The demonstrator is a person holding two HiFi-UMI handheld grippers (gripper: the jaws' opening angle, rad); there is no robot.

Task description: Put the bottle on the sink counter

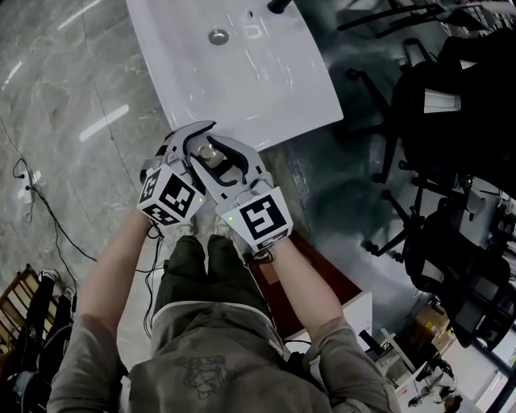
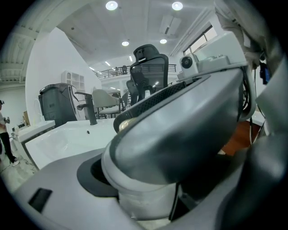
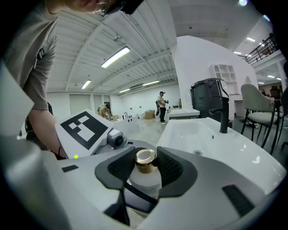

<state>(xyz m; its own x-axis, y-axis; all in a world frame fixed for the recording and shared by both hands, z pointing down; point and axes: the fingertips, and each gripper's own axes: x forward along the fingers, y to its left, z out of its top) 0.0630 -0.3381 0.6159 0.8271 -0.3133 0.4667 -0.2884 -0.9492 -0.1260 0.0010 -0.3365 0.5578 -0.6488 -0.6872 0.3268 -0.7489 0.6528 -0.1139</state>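
Note:
A white bottle with a gold cap point(image 1: 207, 152) hangs in the air just in front of the white sink counter's point(image 1: 310, 119) near edge. My right gripper point(image 1: 216, 157) is shut on it, with the dark pads pressing on the neck under the cap point(image 3: 145, 157). My left gripper point(image 1: 197, 145) crosses under the right one and is shut on the bottle's white body point(image 2: 144, 204). In the left gripper view, the right gripper's jaw covers most of the bottle. The sink basin point(image 3: 202, 134) lies just beyond both grippers.
A black faucet point(image 1: 278, 6) and a drain point(image 1: 218, 35) sit at the sink's far end. Black office chairs point(image 1: 435, 105) crowd the right side. A red-brown board point(image 1: 314, 266) lies on the floor by my right arm, and cables point(image 1: 32, 193) trail on the left.

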